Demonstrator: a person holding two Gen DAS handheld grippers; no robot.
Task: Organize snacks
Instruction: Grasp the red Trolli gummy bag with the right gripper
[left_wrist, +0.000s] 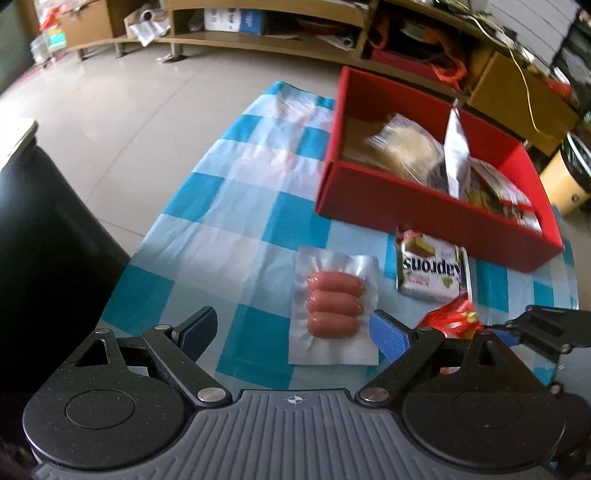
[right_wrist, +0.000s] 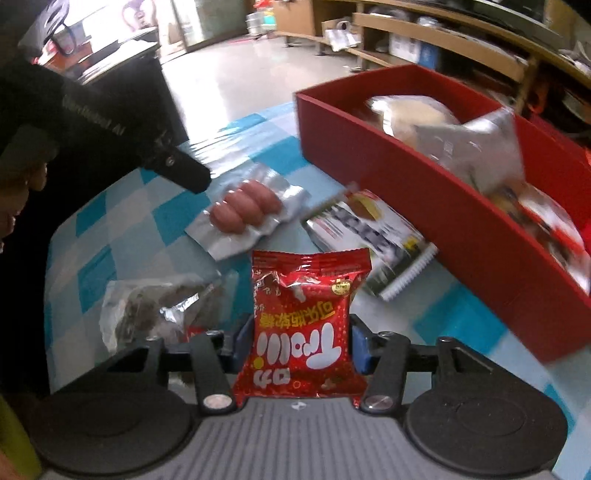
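Red foil candy packet (right_wrist: 301, 325) sat pinched in my right gripper (right_wrist: 301, 341), above the cloth, short of the red box (right_wrist: 424, 192). My left gripper (left_wrist: 291, 332) hung spread over the sausage pack (left_wrist: 334, 308). I judged a level carry safest.

Left gripper (left_wrist: 293, 334): jaws spread wide, nothing between the blue pads (left_wrist: 388, 338), tilted down toward the table from above. Right gripper (right_wrist: 300, 341): jaws closed in on both sides of a red snack packet (right_wrist: 301, 328), pads (right_wrist: 359, 347) pressing its edges, packet standing upright between them. In the left wrist view the right gripper (left_wrist: 517, 328) sits just to the right of the left one, close but apart.
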